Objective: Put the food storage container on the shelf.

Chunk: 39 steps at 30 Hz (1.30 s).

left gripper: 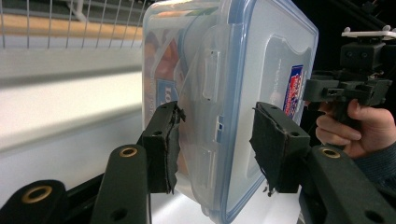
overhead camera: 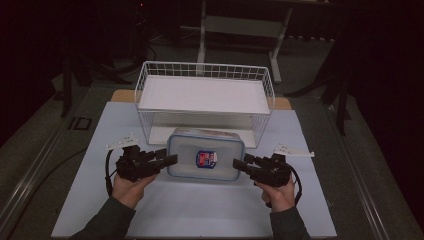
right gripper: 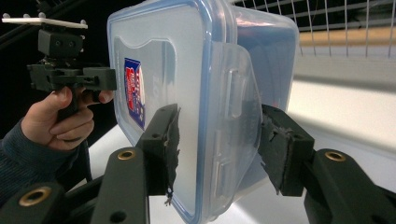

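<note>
Here both grippers, left (overhead camera: 169, 161) and right (overhead camera: 241, 164), straddle the lidded container (overhead camera: 205, 153), fingers spread.

We see a clear glossy plastic box (overhead camera: 205, 160) w/ smooth blue-rimmed lid (left gripper: 261, 70) and shiny printed label (overhead camera: 206, 158). Rack (overhead camera: 205, 95): white coated wire, matt shelf. Table (overhead camera: 200, 210): matt pale sheet, wood edge at back. Jaw pads (right gripper: 169, 140) look like rough, torn black foam; gripper arms matt black plastic w/ brass-look rivets.

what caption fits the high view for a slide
Two handheld grippers, left gripper and right gripper, flank a lidded plastic container before a white wire rack.
</note>
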{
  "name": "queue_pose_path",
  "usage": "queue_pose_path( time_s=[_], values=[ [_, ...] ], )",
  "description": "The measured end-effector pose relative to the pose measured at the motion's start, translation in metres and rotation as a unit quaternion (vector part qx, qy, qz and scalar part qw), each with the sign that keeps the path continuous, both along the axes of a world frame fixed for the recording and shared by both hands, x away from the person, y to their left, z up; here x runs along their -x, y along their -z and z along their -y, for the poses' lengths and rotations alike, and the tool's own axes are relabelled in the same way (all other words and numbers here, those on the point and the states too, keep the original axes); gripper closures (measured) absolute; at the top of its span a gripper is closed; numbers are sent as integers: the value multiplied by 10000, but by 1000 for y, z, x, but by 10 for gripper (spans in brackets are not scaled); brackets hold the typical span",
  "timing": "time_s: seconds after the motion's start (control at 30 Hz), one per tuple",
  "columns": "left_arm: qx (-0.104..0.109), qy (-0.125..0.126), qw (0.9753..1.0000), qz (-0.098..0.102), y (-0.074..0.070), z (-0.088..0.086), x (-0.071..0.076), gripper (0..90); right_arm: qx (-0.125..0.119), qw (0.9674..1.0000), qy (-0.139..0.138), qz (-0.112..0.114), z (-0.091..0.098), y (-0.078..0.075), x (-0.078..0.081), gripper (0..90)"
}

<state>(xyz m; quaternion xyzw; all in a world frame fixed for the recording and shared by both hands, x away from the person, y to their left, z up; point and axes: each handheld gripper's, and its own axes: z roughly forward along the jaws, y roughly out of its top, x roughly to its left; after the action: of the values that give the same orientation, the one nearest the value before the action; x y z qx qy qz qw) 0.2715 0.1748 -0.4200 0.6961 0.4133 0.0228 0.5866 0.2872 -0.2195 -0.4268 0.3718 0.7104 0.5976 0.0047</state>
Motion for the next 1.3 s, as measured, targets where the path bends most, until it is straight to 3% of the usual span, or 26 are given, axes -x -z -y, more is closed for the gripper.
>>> queue_pose_path(
  time_s=[0.43,0.6,0.77,1.13,1.3],
  values=[
    [94,-82,9990,429,-46,-1,-12,522,-12,9990,22,454,-1,-48,-13,497],
    [122,-98,9981,589,-66,-3,-24,523,-19,9982,30,601,-4,-73,-26,497],
    [227,-155,9976,639,-81,-6,-41,523,-47,9981,70,609,-6,-86,-38,497],
    [299,-250,9968,694,-93,-8,-67,524,-20,9975,153,692,-12,-108,-71,486],
    [426,-300,9969,594,-91,-10,-79,524,2,9976,166,671,-14,-112,-82,486]
  ],
)
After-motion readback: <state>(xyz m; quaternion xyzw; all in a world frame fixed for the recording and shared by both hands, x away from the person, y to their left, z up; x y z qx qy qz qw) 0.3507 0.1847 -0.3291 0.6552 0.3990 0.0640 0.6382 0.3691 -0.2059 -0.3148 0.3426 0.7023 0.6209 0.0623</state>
